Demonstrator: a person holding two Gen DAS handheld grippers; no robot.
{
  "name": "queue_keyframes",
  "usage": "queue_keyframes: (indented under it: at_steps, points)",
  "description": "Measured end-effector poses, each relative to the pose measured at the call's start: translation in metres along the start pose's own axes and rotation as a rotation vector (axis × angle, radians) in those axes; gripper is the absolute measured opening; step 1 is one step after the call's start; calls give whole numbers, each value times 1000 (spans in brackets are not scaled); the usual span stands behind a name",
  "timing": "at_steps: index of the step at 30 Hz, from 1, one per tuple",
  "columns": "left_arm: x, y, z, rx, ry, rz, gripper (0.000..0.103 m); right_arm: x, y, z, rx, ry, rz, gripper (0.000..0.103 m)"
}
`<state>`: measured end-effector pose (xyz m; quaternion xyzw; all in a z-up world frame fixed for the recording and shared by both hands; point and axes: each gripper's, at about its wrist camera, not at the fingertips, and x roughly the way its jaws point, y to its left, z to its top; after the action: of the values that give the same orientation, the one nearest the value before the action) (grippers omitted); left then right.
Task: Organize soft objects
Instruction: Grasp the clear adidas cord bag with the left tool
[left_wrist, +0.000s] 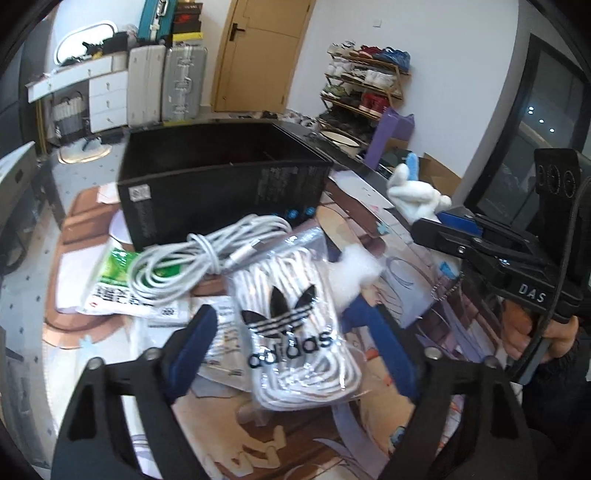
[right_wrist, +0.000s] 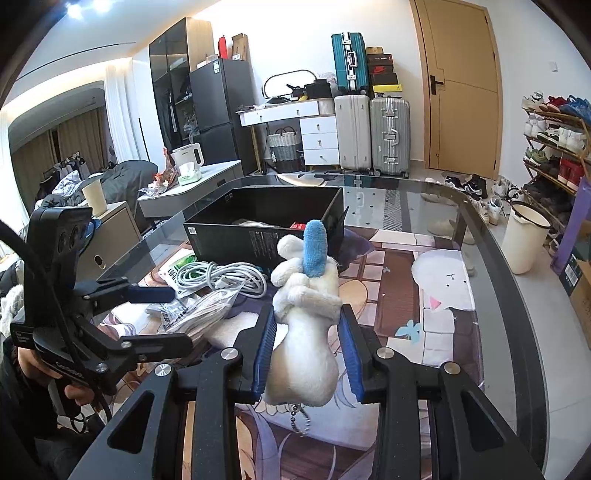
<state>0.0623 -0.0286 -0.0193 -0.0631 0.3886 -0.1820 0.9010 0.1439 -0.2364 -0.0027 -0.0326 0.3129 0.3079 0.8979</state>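
A clear bag of white laces with a black Adidas logo (left_wrist: 295, 325) lies on the table between the fingers of my left gripper (left_wrist: 295, 332). The blue pads stand apart from the bag on both sides, so the gripper is open. From the right wrist view the left gripper (right_wrist: 173, 317) reaches over the bag (right_wrist: 199, 310). My right gripper (right_wrist: 306, 314) is shut on a white plush toy with a blue ear (right_wrist: 303, 332), held above the table. In the left wrist view the toy (left_wrist: 413, 192) sticks out of the right gripper (left_wrist: 432, 221). An open black box (left_wrist: 221, 184) (right_wrist: 266, 218) stands behind.
A coiled white cable (left_wrist: 192, 258) lies on a green and white packet (left_wrist: 114, 273) in front of the box. A white fluffy piece (left_wrist: 351, 277) sits beside the bag. The glass table (right_wrist: 461, 236) carries a patterned mat. A white bucket (right_wrist: 524, 240) and a shoe rack (right_wrist: 554, 147) stand at the right.
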Motion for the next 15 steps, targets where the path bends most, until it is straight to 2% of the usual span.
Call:
queue_keyframes:
  at_steps: [12, 14, 15]
  points:
    - [8, -5, -2, 8, 56, -5, 77, 3, 0, -1, 0, 0, 3, 34]
    - [7, -5, -2, 8, 51, 0, 69, 3, 1, -1, -2, -1, 3, 34]
    - [7, -4, -2, 9, 47, 6, 59, 3, 1, -1, -3, -2, 4, 34]
